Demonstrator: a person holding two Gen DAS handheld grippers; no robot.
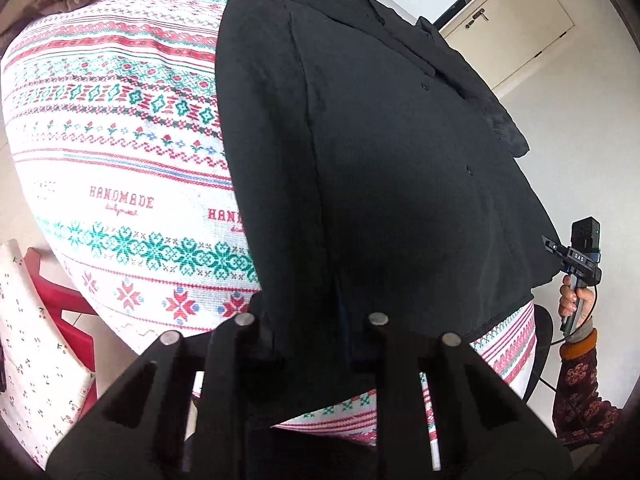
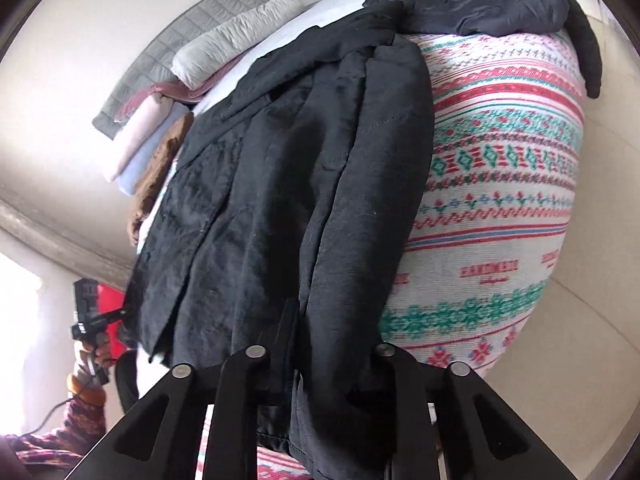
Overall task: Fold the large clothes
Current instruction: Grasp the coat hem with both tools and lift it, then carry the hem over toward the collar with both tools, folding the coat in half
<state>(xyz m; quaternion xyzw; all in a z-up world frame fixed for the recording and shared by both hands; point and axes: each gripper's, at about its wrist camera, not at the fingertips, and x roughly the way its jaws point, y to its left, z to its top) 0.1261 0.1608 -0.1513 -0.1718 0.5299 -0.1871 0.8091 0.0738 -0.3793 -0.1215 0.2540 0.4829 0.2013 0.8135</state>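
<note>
A large black buttoned jacket (image 1: 380,160) lies spread on a table covered with a red-and-green patterned cloth (image 1: 120,140). My left gripper (image 1: 312,344) is shut on the jacket's near hem at one corner. My right gripper (image 2: 320,364) is shut on the hem at the other corner, where the jacket (image 2: 288,184) lies in long folds. The right gripper also shows at the right edge of the left wrist view (image 1: 550,246), and the left gripper shows at the left of the right wrist view (image 2: 122,314), each at the jacket's edge.
Another black garment (image 2: 480,0) lies at the far end of the patterned cloth (image 2: 500,200). Folded clothes and a grey quilt (image 2: 168,92) are stacked to the left. A red plastic chair (image 1: 60,300) stands beside the table. A cream cabinet door (image 1: 512,20) is behind.
</note>
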